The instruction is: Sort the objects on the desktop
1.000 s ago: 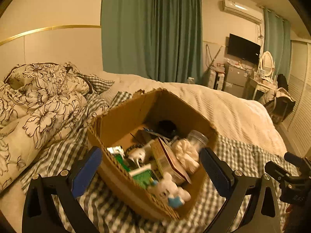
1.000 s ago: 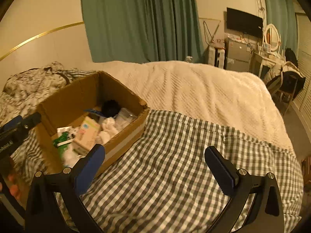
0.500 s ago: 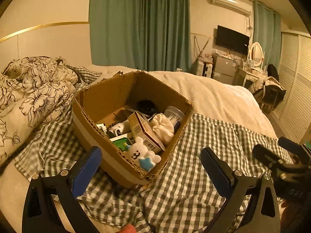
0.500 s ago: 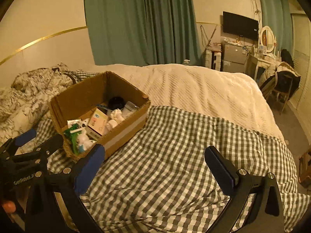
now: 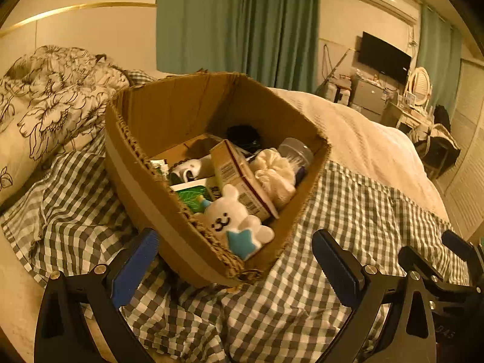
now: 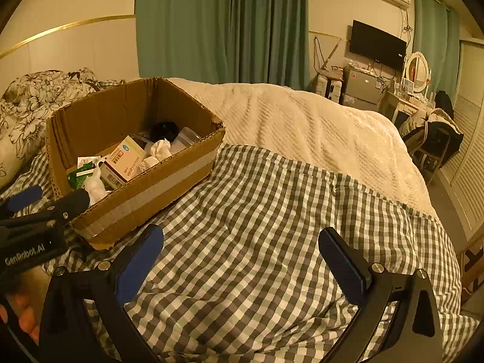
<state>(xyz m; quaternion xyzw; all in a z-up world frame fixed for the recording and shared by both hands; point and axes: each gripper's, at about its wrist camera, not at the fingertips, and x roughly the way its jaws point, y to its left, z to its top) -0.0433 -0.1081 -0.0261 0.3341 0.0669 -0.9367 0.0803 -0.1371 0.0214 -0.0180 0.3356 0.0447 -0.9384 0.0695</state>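
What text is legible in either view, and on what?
"GenRobot.AI": white print on the black body of the left gripper, seen from the right wrist.
Tan cardboard medicine box in the brown cardboard carton: print and barcode too blurred to read.
Green packet: unreadable.

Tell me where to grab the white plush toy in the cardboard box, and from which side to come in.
Grip the white plush toy across its round head, just below the ears. It lies on top of the pile at the near corner of the cardboard box, face up, nothing over it. Probably best to come from above with the open left gripper, since the box walls block a sideways approach.
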